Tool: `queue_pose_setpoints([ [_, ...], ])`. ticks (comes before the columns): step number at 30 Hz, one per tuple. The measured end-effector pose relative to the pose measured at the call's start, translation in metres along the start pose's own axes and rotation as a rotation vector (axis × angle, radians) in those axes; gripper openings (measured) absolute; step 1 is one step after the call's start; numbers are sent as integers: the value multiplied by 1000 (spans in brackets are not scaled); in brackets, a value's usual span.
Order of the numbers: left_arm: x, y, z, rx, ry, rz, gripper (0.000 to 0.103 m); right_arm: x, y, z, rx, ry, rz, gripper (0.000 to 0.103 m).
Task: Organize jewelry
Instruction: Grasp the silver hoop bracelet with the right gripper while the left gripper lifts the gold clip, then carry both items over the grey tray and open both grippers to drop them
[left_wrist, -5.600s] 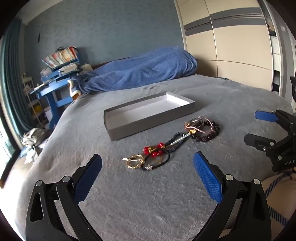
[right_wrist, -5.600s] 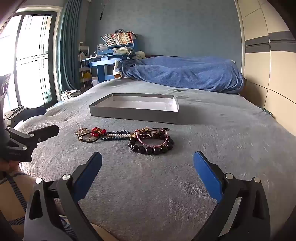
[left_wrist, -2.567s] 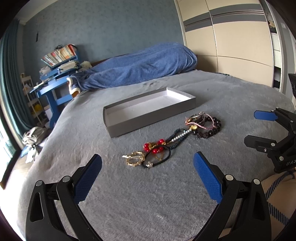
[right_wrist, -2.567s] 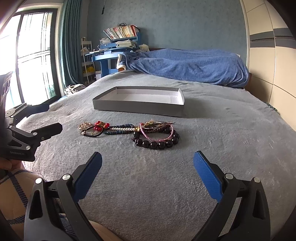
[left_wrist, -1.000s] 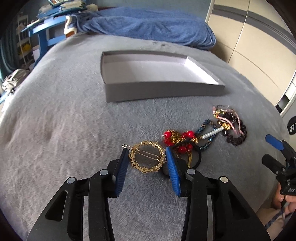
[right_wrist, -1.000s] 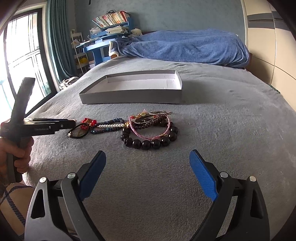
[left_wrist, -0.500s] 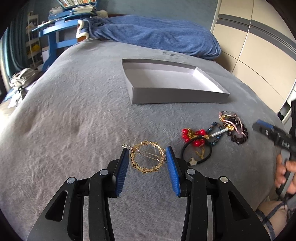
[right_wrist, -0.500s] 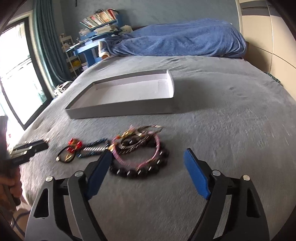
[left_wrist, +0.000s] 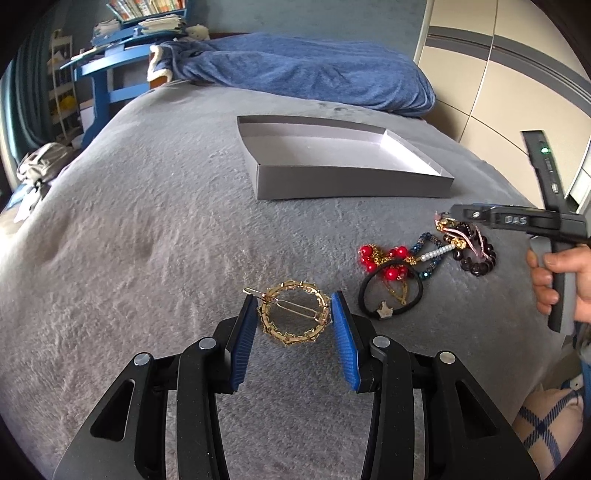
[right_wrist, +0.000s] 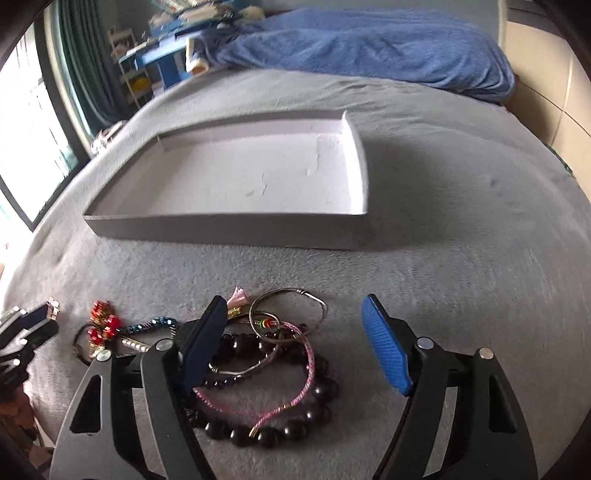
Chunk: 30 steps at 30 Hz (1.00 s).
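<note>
The left tongs grip the gold clip by its rim, lifted clear of the blanket; the right tongs hang open over the bracelets. The first pick looks done. Next, I judge, the clip must be carried far and right to the empty box, then released inside.

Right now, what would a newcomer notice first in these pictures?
The round gold filigree hair clip pinched in the left gripper. Then the shallow grey cardboard box lying empty on the grey bedspread, and the open right gripper over the dark wooden bead bracelet.
</note>
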<state>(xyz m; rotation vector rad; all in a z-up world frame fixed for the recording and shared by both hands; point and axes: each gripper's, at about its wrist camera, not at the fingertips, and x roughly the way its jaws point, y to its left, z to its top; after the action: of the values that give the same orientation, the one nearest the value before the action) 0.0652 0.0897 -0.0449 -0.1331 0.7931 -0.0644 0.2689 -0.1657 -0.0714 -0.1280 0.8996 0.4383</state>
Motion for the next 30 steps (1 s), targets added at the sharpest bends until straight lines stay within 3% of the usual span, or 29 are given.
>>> queue_pose_setpoints([
  [4,-2,-1,1,9,-5,-3,42,13,2,-3,-28,39,10,47],
  [10,-8,-2,9,10,-24,-5,42,5,-3,-4,-23,5,42,47],
  [18,-11,-10,35,31,-64,-15,42,-29,-15,0,26,-112,86,47],
  [25,3,-24,77,94,-92,-17,42,-37,-15,24,31,-157,94,47],
  [30,26,-33,114,118,-92,-12,42,-18,-4,47,-4,-147,79,47],
])
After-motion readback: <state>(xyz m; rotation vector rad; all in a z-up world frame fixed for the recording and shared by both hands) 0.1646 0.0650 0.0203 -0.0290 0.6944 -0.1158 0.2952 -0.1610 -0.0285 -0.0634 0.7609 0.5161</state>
